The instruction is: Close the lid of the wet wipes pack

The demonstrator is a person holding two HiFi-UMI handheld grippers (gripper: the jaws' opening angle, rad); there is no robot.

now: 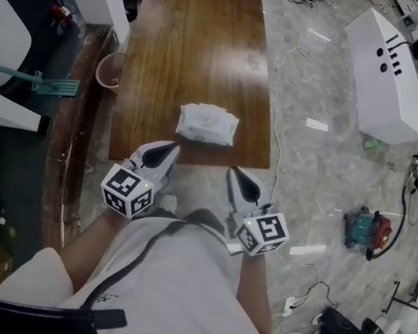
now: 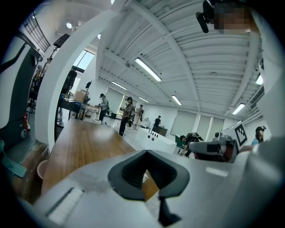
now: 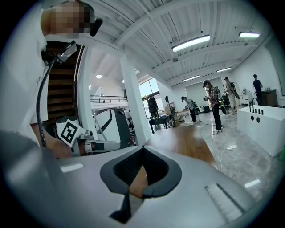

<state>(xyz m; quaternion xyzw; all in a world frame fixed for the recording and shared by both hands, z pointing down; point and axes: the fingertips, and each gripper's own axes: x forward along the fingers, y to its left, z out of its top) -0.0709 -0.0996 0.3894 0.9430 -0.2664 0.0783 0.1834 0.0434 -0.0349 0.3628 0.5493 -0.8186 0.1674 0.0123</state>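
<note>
A white wet wipes pack (image 1: 208, 124) lies flat on the near end of the brown wooden table (image 1: 191, 39). From the head view I cannot tell how its lid stands. My left gripper (image 1: 173, 147) is shut and empty, with its tip just short of the table's near edge, below and left of the pack. Over the floor by the table's near right corner, my right gripper (image 1: 233, 172) is also shut and empty. In the left gripper view the shut gripper (image 2: 146, 152) hides the pack, and so does the shut gripper (image 3: 143, 147) in the right gripper view.
A pink bucket (image 1: 110, 69) and a green broom (image 1: 47, 83) sit left of the table. A long white counter (image 1: 386, 73) stands at the right, with cables on the floor and a red-green machine (image 1: 366, 228). Several people stand far off beyond the table.
</note>
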